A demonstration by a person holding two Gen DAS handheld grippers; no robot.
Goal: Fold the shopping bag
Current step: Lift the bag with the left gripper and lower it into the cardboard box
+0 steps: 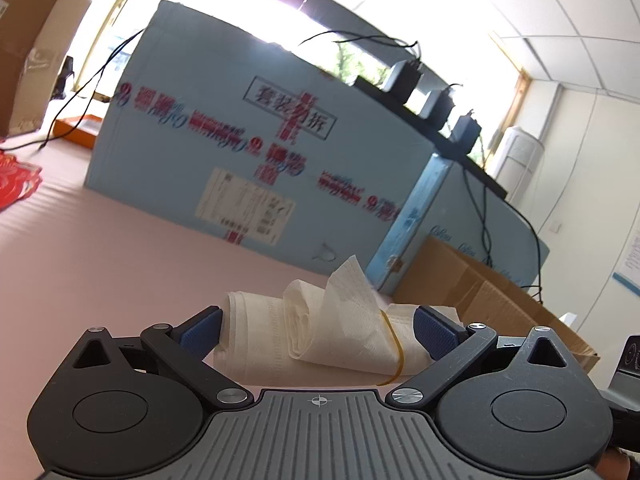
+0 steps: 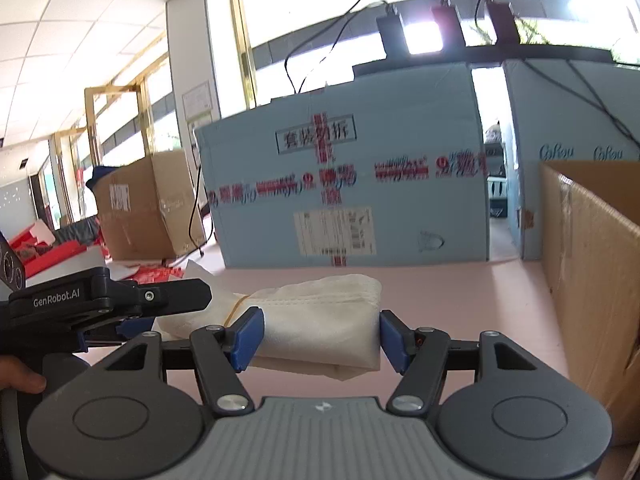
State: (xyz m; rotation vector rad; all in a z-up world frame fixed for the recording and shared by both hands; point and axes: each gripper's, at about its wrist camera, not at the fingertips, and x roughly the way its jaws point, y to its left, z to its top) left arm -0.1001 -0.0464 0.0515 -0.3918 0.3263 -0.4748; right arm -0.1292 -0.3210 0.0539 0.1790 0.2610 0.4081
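Note:
A white fabric shopping bag (image 1: 320, 336) is rolled into a bundle with a yellow rubber band (image 1: 394, 344) round one end. It is held above the pink table (image 1: 100, 248). My left gripper (image 1: 318, 330) is wide apart with the blue pads touching both ends of the bundle. In the right wrist view the bag (image 2: 320, 320) lies between the pads of my right gripper (image 2: 322, 338), which press its sides. The left gripper (image 2: 120, 300) shows at the left there.
A large light-blue carton (image 1: 248, 152) stands at the back of the table, with black devices and cables on top. An open brown cardboard box (image 2: 592, 272) is at the right. Another brown box (image 2: 148, 208) and red papers (image 1: 16, 180) are at the left.

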